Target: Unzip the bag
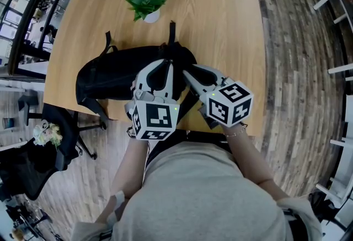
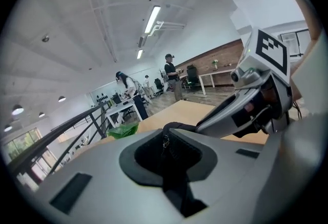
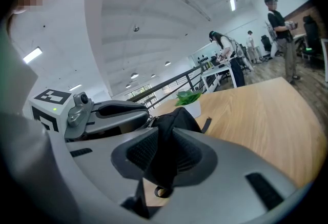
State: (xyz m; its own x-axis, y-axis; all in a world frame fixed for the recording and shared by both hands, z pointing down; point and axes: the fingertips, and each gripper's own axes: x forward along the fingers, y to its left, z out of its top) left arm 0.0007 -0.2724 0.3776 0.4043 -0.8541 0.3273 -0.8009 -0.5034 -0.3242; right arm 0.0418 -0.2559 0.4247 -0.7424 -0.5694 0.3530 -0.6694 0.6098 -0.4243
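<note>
Black bag lying flat on the wooden desk, close to the near edge and left of centre. 2 straps trailing from it toward the far side. Behind the bag and apart from it, a small green plant in a white pot.

Working at the bag's right end with 2 grippers, held side by side and both tilted a little downward.

Left gripper: jaws drawn nearly together, pinching the small metal zipper pull and the strip of black material hanging below it.

Right gripper: jaws set wider, clamped on a raised fold of the bag's black fabric. Fabric bunched up between the ribbed pads and standing above their tips.

Tips of the 2 grippers just beside each other on the bag, each gripper showing at the edge of the other's view. Marker cubes hanging over the desk's near edge, in front of a grey shirt. Bracelet on the right wrist.

How far the bag stands open: cannot tell from any view, with the grippers covering that end.

Around the desk, a wood-plank floor and a black office chair at the left. Beyond the desk's far side, a dark railing. Farther back, several people standing among other desks under long ceiling lights.
</note>
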